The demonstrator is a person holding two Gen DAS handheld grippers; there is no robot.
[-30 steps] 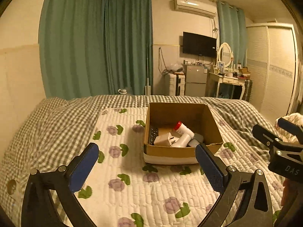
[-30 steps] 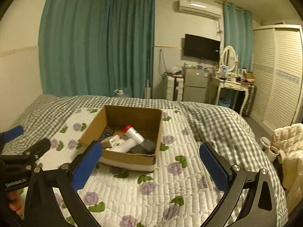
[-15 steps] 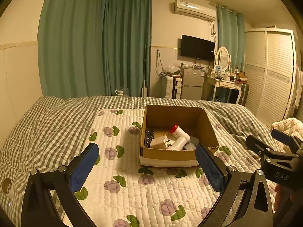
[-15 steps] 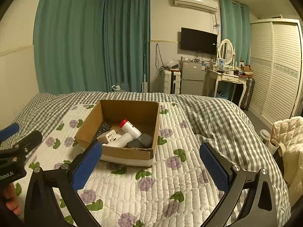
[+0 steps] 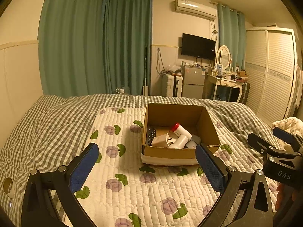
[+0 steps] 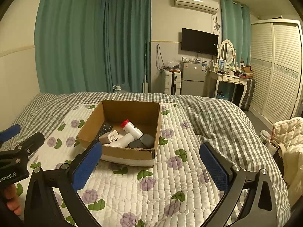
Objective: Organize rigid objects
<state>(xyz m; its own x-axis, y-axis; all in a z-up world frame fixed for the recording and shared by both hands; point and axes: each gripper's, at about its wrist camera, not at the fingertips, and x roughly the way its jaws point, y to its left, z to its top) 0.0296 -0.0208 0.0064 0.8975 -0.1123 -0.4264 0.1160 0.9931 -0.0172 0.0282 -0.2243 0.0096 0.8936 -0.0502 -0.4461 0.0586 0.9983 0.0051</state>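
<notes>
An open cardboard box (image 5: 174,152) sits on the floral quilt (image 5: 117,170) on the bed; it also shows in the right wrist view (image 6: 130,153). Inside lie a black remote (image 5: 151,134), a white charger plug (image 5: 161,141), two white bottles, one with a red cap (image 5: 179,129), and dark grey blocks (image 6: 144,141). My left gripper (image 5: 145,166) is open and empty, held above the quilt short of the box. My right gripper (image 6: 151,166) is open and empty, to the right of the left one and also short of the box.
A checked duvet (image 6: 217,117) covers the bed around the quilt. Green curtains (image 5: 94,43), a TV (image 5: 197,46), a small fridge (image 5: 193,81), a dressing table (image 5: 225,83) and a slatted wardrobe (image 5: 272,71) stand beyond the bed. A cream padded garment (image 6: 287,143) lies at the right.
Both grippers have drawn back and tilted up a little, so the box sits slightly farther off and more of the room shows. Both stay open and empty.
</notes>
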